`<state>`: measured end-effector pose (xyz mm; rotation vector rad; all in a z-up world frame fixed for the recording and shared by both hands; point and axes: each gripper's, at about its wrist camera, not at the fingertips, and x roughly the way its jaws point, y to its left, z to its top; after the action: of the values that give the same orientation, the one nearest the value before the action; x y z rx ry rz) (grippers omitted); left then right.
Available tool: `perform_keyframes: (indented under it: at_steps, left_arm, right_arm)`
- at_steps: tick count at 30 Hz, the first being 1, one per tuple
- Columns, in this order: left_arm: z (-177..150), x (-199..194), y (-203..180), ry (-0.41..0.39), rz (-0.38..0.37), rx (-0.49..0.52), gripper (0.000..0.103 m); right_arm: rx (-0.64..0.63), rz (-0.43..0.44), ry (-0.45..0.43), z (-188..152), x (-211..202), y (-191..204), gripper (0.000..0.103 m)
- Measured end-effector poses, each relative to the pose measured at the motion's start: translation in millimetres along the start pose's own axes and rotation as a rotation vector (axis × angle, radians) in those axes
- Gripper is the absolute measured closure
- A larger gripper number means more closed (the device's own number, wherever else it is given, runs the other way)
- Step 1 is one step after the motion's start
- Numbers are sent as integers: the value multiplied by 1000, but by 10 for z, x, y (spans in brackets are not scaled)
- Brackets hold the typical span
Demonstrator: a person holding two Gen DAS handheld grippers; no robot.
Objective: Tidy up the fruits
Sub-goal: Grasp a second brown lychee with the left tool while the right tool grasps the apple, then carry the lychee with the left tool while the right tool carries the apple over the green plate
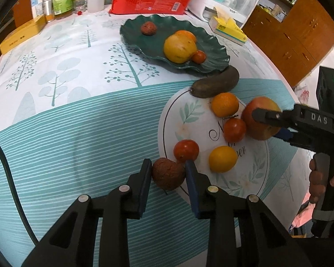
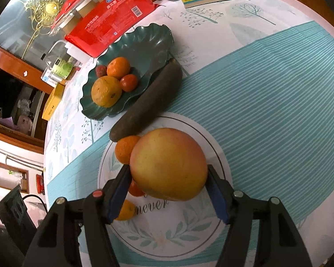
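The right hand-held gripper point(image 2: 168, 179) pinches the heavy, smooth apple point(image 2: 168, 164) across its widest girth, while the left hand-held gripper point(image 1: 168, 173) straddles the light, wrinkled brown fruit point(image 1: 168, 176), contact uncertain.

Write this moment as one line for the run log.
left tool: shut on brown fruit | right tool: shut on apple | both at white plate | green dish: four fruits

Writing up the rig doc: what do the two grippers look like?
Both are matte black plastic with angular cut-out arms, silver pivot bolts and blue pads. The left gripper trails a dark cable. The right gripper has one red bolt and white "DAS" lettering on its side.
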<state>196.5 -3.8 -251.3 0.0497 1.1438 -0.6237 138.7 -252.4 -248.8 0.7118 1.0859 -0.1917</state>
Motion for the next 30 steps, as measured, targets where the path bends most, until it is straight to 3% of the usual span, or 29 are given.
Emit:
perform_keyframes:
  at_steps: [15,30]
  left_arm:
    - [154,-347,-107,-122,102,-120,74]
    - [766,-459,-108,-245,174,-137,74]
  right_arm:
    - [-116,69,45,172,-240,-39,37]
    - [-159,120,36,693,-297,41,37]
